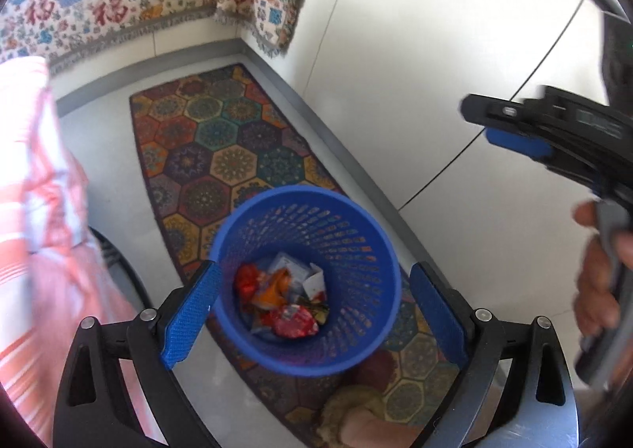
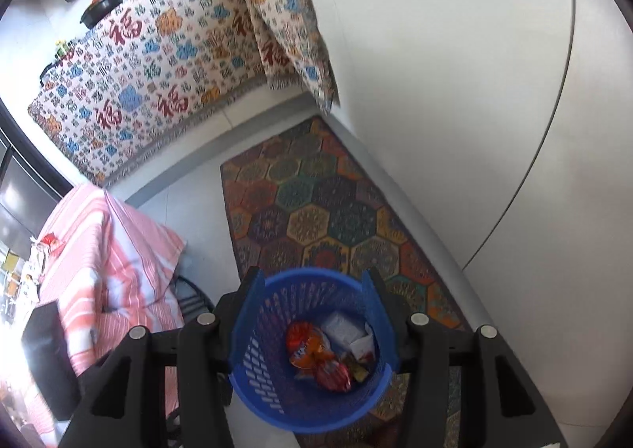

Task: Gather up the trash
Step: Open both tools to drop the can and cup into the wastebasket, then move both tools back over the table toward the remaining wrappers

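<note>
White floor tile (image 1: pixel 415 64) fills the room, and a patterned rug (image 1: pixel 221 155) runs along the wall. At nine o'clock we see a pink striped cloth (image 1: pixel 35 210). We hold our left gripper (image 1: pixel 312 309) spread wide and empty above a blue basket (image 1: pixel 356 250) on the rug, wrappers (image 1: pixel 285 301) lying inside. Our right gripper (image 2: pixel 312 313) also hovers open and empty, the basket (image 2: pixel 253 337) showing between its fingers at six o'clock.

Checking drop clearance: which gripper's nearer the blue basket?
Left, probably. The left gripper hovers right over the blue basket, which fills the gap between its pads; the right gripper is off to the right.
</note>
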Tool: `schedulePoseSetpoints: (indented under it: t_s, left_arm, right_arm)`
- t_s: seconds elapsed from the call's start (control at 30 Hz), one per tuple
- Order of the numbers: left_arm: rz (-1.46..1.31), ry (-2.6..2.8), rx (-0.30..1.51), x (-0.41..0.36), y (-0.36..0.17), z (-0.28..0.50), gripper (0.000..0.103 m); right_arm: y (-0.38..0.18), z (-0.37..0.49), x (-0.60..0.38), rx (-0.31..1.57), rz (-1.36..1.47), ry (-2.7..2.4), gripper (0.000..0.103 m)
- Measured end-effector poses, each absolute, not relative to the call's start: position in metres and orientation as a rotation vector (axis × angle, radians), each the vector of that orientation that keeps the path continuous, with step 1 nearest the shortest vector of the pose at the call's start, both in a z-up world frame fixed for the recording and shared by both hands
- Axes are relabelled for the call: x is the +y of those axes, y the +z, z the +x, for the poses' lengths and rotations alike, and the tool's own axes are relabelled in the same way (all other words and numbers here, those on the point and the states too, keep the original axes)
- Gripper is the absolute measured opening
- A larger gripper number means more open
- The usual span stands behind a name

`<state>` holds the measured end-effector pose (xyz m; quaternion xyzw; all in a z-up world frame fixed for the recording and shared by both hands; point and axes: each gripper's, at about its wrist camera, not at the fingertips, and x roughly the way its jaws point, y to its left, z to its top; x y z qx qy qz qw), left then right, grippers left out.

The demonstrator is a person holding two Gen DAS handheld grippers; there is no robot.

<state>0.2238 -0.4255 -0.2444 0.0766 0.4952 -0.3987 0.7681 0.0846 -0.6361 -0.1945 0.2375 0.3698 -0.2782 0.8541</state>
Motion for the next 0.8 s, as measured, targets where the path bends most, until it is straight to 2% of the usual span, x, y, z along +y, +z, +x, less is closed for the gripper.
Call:
schedulePoseSetpoints:
  t_s: [0.3, 0.57, 0.8]
  left_arm:
    - [0.169, -0.792, 0.944, -0.31, -0.175, 0.203, 0.097]
    - [0.106, -0.527, 0.969, -0.182, -0.182, 0.23, 0.097]
    - [0.049, -0.314, 0.966, -0.084, -0.192, 0.264, 0.097]
  right_arm:
    - [-0.163, 0.109, -0.599, 0.692, 0.375, -0.565, 0.053]
    - [-0.149, 0.164, -0.498, 0.675, 0.208, -0.382, 0.056]
    - [-0.161, 0.206, -0.378, 0.694, 0.12, -0.113, 0.056]
